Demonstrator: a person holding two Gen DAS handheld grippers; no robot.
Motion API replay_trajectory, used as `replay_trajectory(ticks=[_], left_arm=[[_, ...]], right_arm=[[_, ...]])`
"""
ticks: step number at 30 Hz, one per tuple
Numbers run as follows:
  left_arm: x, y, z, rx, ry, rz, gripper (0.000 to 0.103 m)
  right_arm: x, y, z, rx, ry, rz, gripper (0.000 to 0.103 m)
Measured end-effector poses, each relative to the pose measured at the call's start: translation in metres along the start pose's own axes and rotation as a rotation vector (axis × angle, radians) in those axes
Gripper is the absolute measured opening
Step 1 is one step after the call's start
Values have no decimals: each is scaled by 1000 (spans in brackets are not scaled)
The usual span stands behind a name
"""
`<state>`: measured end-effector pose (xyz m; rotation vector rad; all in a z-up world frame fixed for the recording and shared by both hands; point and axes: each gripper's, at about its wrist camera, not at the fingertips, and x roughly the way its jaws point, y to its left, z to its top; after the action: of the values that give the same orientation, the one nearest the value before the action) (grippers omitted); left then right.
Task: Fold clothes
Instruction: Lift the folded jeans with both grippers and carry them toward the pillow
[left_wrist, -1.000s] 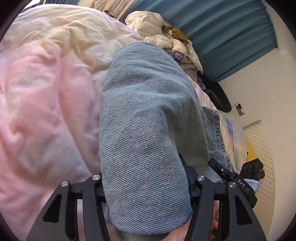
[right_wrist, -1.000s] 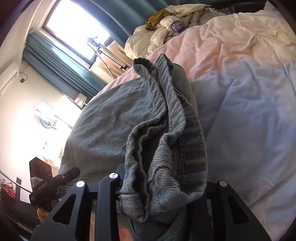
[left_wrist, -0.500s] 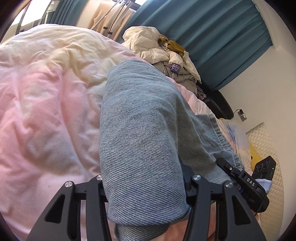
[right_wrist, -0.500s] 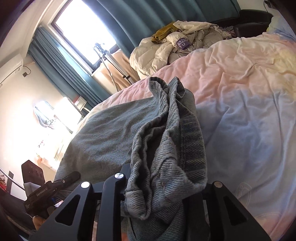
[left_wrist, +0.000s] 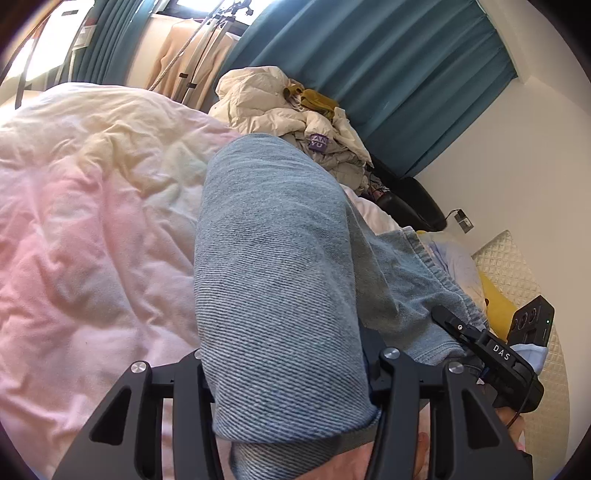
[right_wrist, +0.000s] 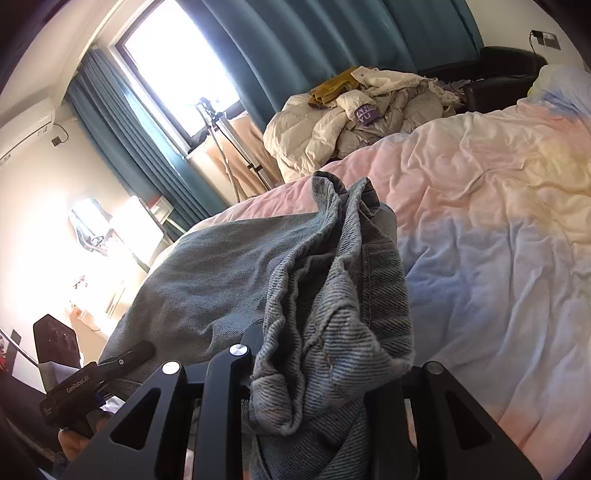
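Observation:
A pair of blue-grey jeans (left_wrist: 273, 280) hangs between my two grippers above the bed. In the left wrist view the denim drapes over my left gripper (left_wrist: 291, 373), which is shut on it; its fingertips are hidden under the cloth. The right gripper's black body (left_wrist: 491, 354) shows at the lower right, at the jeans' hem. In the right wrist view a bunched, ridged end of the jeans (right_wrist: 332, 295) sits in my right gripper (right_wrist: 325, 373), shut on it. The left gripper's body (right_wrist: 96, 373) shows at the lower left, against the cloth.
A pink, yellow and pale blue duvet (left_wrist: 92, 221) (right_wrist: 498, 240) covers the bed below. A heap of cream clothes (left_wrist: 295, 122) (right_wrist: 362, 118) lies at the far side before teal curtains (left_wrist: 388, 74). A black chair (right_wrist: 506, 74) and a quilted headboard (left_wrist: 517, 273) stand nearby.
Both grippers have risen and tilted up with the jeans; more of the curtains, window and clothes heap is in view. The hold on the denim is unchanged.

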<state>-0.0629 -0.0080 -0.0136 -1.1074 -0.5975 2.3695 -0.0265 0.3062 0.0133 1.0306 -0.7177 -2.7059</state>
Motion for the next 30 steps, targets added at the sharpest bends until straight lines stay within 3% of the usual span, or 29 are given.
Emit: replay_trajectory(ticks=[12,20,30], left_arm=[[-29,-115,0,97,-5,-73,49],[-28,-212,-21,171,-2,-160,49],[49,-336,-71,339,49,-309,49]], right_arm=[[-123,-17,30,-16,-113,-42,23],[-225,-54,48,-15,-218,-95,23],[-319,-166,43,46,-344,-222,23]])
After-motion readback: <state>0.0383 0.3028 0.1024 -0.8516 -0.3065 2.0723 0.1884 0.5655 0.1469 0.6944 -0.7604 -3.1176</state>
